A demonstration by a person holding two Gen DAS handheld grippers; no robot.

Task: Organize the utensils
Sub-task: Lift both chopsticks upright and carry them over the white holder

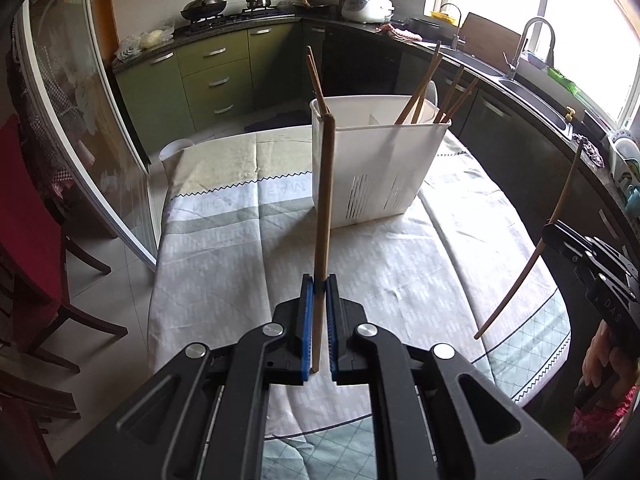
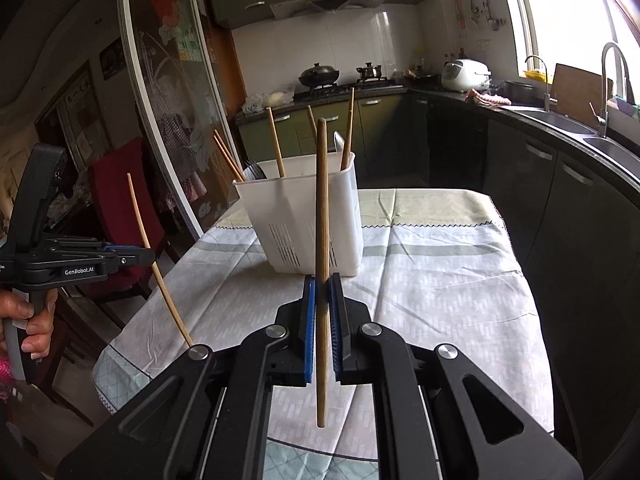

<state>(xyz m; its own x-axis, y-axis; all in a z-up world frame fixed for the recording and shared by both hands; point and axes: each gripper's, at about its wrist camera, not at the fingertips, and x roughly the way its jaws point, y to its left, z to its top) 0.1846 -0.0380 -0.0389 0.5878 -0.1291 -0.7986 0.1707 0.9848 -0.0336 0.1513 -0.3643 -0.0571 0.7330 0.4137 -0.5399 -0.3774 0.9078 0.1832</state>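
Left gripper [image 1: 319, 280]: we are finding it clenched on one wooden chopstick [image 1: 323, 208], held near upright above the near part of the table [image 1: 224, 264].
Right gripper [image 2: 322, 280]: we are finding it gripping a second chopstick [image 2: 321, 216], also upright.
Utensil holder [image 1: 380, 168]: we are noting a white divided bin standing at the far middle of the table, several chopsticks already leaning inside.
Step in hand: we are judging both sticks to be in carriage toward the bin.
Next move: we are expecting each stick to need lifting over the rim, tip down into a compartment, before letting go.
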